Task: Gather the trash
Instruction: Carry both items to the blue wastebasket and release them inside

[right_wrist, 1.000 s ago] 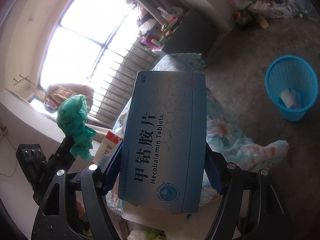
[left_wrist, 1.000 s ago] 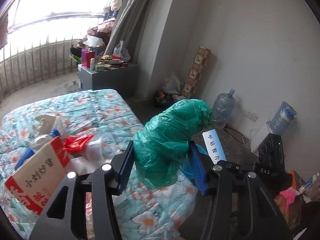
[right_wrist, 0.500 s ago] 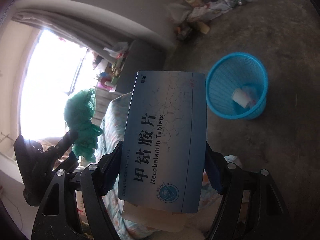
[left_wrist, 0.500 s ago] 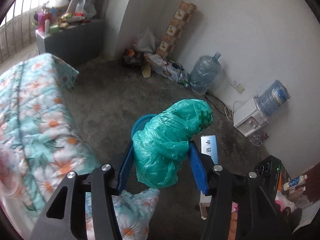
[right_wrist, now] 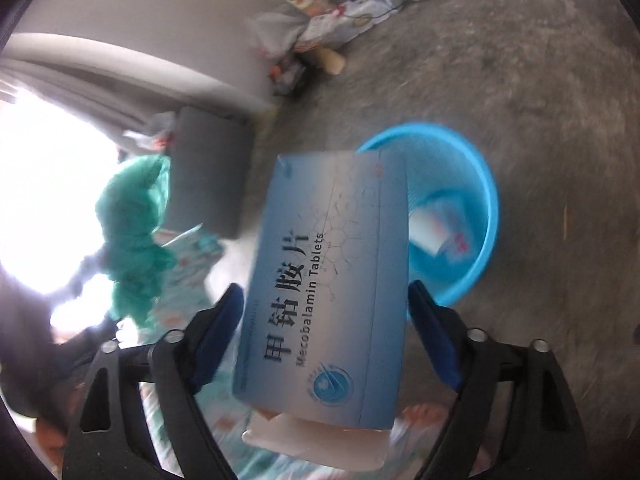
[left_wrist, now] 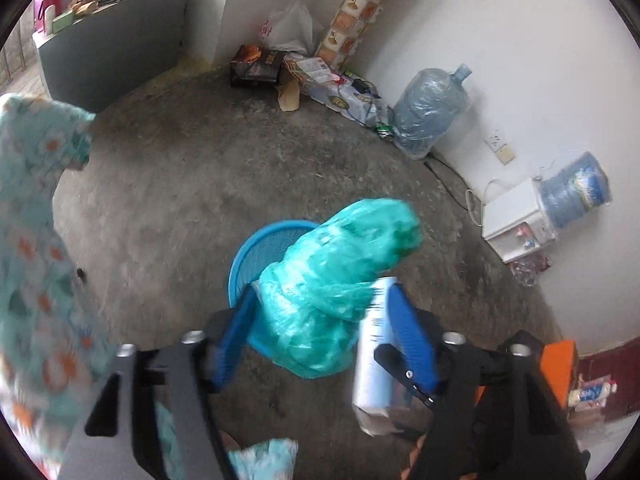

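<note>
A crumpled green plastic bag (left_wrist: 332, 280) sits between the blue fingers (left_wrist: 236, 328) of my left gripper (left_wrist: 322, 292). Its jaws are opening, and there is a gap on the right side of the bag. The bag hangs over a blue mesh basket (left_wrist: 256, 256). In the right wrist view a blue tablet box (right_wrist: 328, 300) tilts between the fingers (right_wrist: 432, 336) of my right gripper (right_wrist: 325, 289). Those jaws are opening too, and the pads stand off the box. The basket (right_wrist: 480, 184) lies just beyond with white scraps (right_wrist: 436, 228) inside. The same box (left_wrist: 374, 352) shows beside the left gripper's right finger.
The basket stands on a bare concrete floor (left_wrist: 180, 184). A bed with a flowered quilt (left_wrist: 28, 220) is at the left. Two water jugs (left_wrist: 432, 108), a white dispenser (left_wrist: 516, 224), bags and boxes (left_wrist: 280, 56) line the wall. A grey cabinet (left_wrist: 112, 44) stands at the back.
Both grippers swung away from the bed and down towards the blue basket. Both pairs of jaws have widened, and the tablet box now tilts loosely between the right fingers.
</note>
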`<act>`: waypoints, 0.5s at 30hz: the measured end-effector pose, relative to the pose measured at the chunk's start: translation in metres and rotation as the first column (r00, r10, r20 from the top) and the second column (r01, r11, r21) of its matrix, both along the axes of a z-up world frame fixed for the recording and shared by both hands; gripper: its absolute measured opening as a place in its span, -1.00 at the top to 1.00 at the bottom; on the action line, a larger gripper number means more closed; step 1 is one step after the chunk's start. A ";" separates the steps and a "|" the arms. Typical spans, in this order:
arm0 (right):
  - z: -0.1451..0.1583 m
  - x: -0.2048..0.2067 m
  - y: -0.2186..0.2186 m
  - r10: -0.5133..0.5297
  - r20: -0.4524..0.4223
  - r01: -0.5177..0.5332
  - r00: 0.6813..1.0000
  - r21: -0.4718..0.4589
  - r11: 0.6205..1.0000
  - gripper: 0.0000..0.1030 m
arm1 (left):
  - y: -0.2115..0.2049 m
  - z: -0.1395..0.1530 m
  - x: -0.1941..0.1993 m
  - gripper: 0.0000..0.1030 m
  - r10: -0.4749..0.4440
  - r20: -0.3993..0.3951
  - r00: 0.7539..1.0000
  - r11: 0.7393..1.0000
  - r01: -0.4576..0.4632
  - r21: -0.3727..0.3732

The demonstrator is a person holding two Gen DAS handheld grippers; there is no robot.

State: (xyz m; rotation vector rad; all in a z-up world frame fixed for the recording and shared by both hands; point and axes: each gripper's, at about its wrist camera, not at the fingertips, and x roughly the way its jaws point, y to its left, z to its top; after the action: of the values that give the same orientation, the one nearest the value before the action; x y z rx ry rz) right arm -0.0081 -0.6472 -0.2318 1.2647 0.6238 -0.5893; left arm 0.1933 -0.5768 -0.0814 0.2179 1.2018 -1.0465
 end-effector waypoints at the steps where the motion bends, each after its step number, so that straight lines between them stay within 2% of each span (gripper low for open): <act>1: -0.008 0.003 -0.007 -0.018 -0.029 0.018 0.999 0.002 1.000 -0.63 | -0.005 -0.004 0.002 -0.42 0.016 0.018 1.000 1.000 -0.016 0.013; 4: -0.024 -0.002 -0.014 -0.053 -0.093 0.056 0.994 0.031 0.998 -0.63 | -0.005 -0.013 0.005 -0.42 0.061 0.025 0.998 0.997 -0.062 0.037; 6: -0.019 -0.017 -0.004 -0.066 -0.050 0.067 0.997 0.032 0.997 -0.63 | 0.004 -0.013 0.005 -0.42 0.069 0.000 0.998 0.998 -0.069 0.014; 8: -0.015 -0.025 0.005 -0.071 -0.039 0.071 0.997 0.012 0.997 -0.63 | 0.013 -0.010 0.004 -0.42 0.060 0.011 0.998 0.998 -0.060 0.002; 12: 0.003 -0.039 0.025 -0.085 -0.012 0.085 0.996 -0.032 0.996 -0.63 | 0.035 0.014 -0.003 -0.42 0.064 0.049 0.997 0.997 -0.062 -0.043; 15: 0.027 -0.041 0.039 -0.063 0.007 0.064 0.998 -0.082 0.995 -0.63 | 0.062 0.048 -0.012 -0.42 0.060 0.059 0.996 0.993 -0.053 -0.104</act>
State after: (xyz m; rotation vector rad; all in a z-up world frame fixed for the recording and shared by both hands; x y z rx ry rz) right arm -0.0490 -0.6078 -0.2048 1.2117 0.5519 -0.6585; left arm 0.1809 -0.5149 -0.0330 0.1350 1.0891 -1.0417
